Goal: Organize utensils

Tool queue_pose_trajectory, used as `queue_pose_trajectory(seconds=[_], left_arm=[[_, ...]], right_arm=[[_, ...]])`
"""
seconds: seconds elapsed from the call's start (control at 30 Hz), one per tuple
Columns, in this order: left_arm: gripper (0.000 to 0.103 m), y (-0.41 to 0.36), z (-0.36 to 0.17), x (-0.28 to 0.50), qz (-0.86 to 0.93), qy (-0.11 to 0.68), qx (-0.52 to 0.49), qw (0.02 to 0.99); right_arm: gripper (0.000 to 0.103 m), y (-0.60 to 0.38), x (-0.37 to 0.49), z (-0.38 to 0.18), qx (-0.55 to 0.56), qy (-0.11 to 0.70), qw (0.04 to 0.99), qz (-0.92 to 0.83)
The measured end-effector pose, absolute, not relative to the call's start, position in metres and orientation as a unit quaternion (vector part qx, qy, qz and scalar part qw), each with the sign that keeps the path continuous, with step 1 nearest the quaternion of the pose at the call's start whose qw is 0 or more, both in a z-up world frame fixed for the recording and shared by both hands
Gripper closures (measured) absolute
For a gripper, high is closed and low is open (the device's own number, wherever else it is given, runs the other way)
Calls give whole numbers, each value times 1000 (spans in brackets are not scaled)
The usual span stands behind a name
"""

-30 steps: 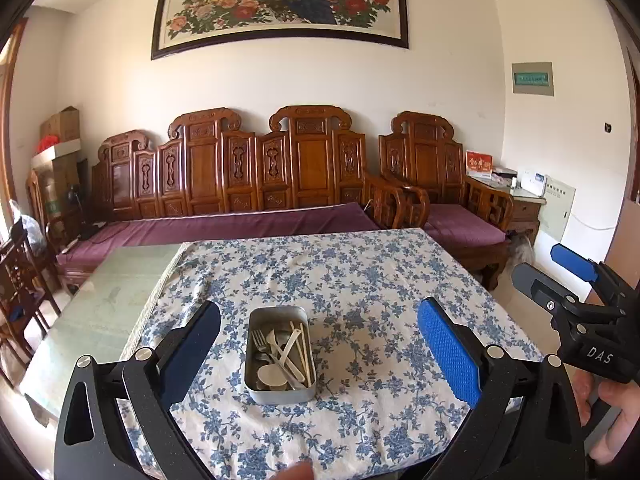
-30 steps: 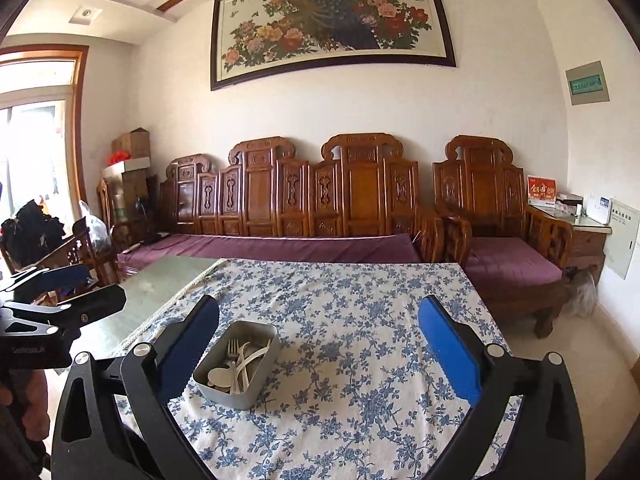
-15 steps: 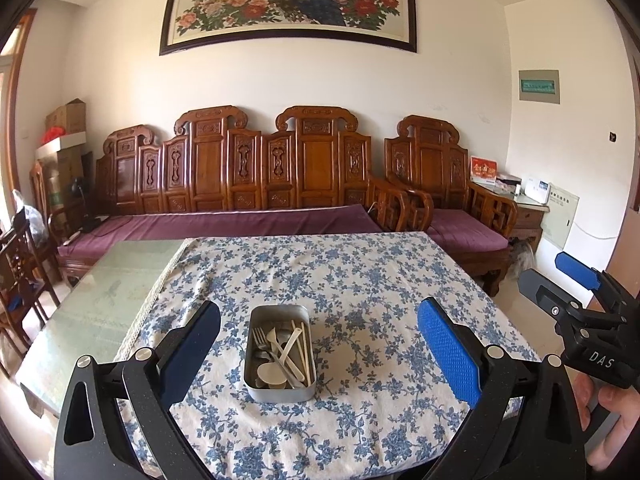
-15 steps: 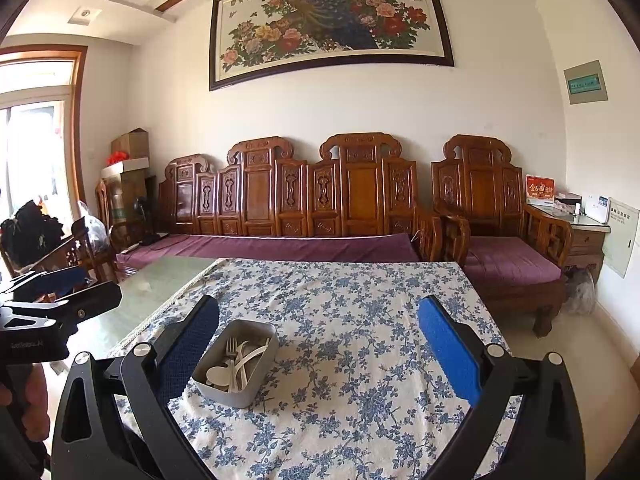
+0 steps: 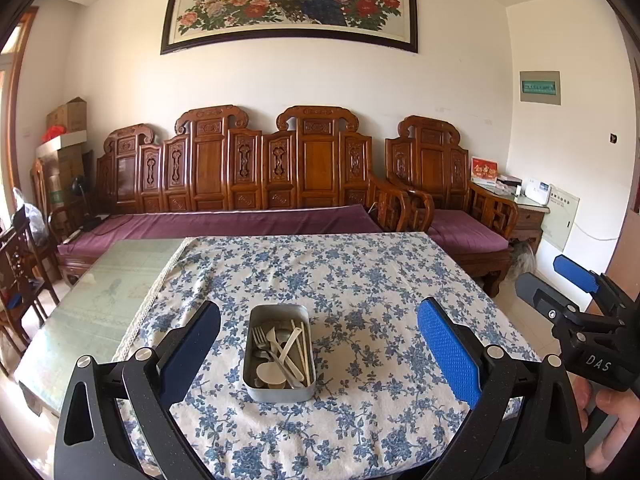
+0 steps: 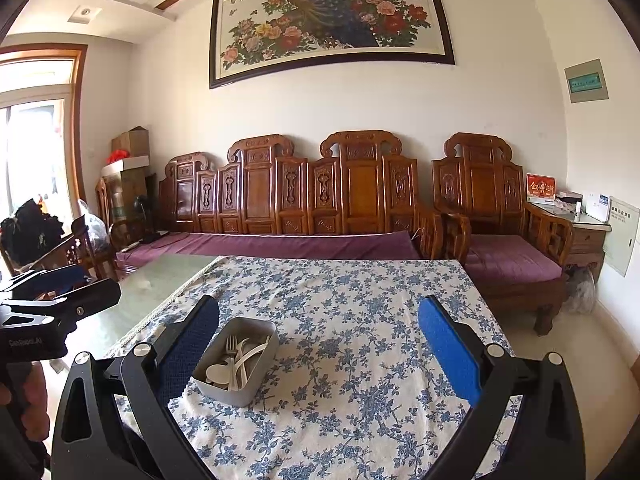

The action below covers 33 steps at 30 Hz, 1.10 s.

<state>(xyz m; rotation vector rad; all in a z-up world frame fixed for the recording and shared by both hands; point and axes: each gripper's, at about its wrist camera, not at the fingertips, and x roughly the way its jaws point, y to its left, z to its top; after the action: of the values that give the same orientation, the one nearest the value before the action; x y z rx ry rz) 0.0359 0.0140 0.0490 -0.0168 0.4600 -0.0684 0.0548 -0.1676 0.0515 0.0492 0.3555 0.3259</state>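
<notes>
Metal tin (image 5: 279,354) sits lower centre of the left wrist view on the floral tablecloth (image 5: 360,280); in the right wrist view it's lower left (image 6: 236,360). Utensils (image 5: 282,350) all lie inside it: a fork, a round-bowled spoon, some pale plastic pieces and thin sticks, crossed over each other. None shows loose on the cloth. Left gripper (image 5: 318,344) is held above the near table edge w/ jaws wide apart, nothing btwn them, tin framed in the gap. Right gripper (image 6: 318,344) also has jaws spread wide and empty, tin just inside its left finger. This fits 2 stages: utensils already gathered into the tin, or a jumbled tin waiting to be sorted out; can't tell which. If a piece is to be picked, judgement: go for 1 lying on top, close across its thin handle not along it, stay clear of the tin wall, and steady the tin w/ the other gripper since it looks light and could slide on cloth. Tin's long axis runs bottom-to-top of frame in the left view, away from the camera; in the right view it slants lower left to upper right. Fork tines point toward the far, upper end; spoon bowl sits at the near, lower end.
</notes>
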Motion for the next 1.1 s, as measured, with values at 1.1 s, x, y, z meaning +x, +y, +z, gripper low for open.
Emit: queue_pose_trajectory(seconds=[1.1], left_arm=[[8,11,52,32,-33,223,-9,974]], right_arm=[[3,-166,56,49,24,176,971,161]])
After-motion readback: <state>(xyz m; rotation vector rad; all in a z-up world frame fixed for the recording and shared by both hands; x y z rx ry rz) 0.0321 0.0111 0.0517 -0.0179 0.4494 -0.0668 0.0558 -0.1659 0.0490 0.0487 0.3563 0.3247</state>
